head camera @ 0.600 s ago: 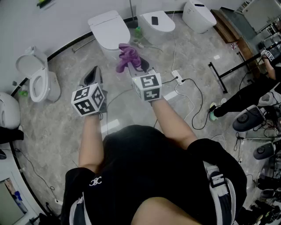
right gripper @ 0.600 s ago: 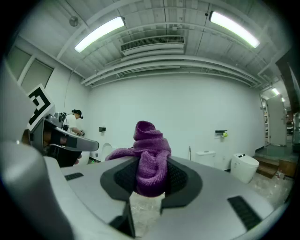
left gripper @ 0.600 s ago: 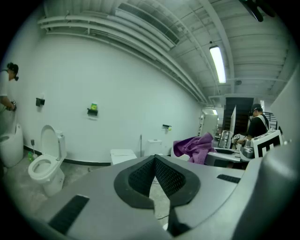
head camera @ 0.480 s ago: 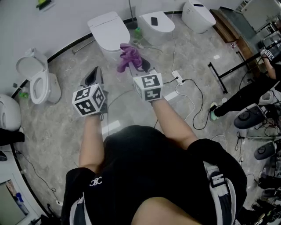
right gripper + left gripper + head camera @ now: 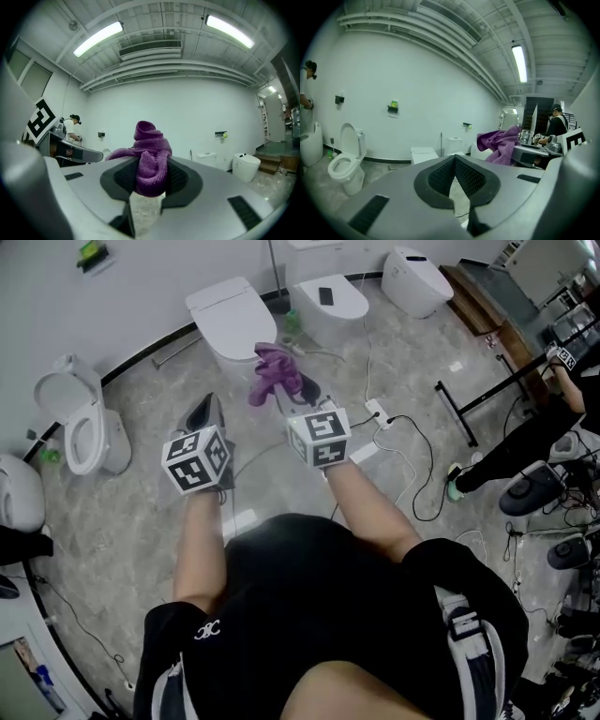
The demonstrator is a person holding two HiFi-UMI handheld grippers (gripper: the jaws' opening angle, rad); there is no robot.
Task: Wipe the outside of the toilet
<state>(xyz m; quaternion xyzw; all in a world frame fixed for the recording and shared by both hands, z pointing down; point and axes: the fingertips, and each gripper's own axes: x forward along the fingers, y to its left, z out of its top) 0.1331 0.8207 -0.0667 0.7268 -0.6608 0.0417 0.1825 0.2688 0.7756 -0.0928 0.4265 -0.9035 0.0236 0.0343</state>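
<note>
A white toilet with its lid down (image 5: 230, 320) stands by the wall ahead of me, also seen small in the left gripper view (image 5: 424, 153). My right gripper (image 5: 305, 388) is shut on a purple cloth (image 5: 274, 371), which hangs bunched in the air just before that toilet. In the right gripper view the cloth (image 5: 150, 161) fills the space between the jaws of the right gripper (image 5: 151, 174). My left gripper (image 5: 201, 411) is held level to the left, shut with nothing in it; its pads meet at the tip (image 5: 453, 159). The cloth (image 5: 501, 145) shows at its right.
More toilets line the wall: one with a phone on its lid (image 5: 328, 298), one at far right (image 5: 422, 277), an open one at left (image 5: 82, 423). Cables and a power strip (image 5: 380, 411) lie on the floor, beside a black stand (image 5: 469, 401) and a person (image 5: 530, 442).
The whole head view has slid down a little. Both grippers keep the same pose, the right one still holding the cloth before the toilet.
</note>
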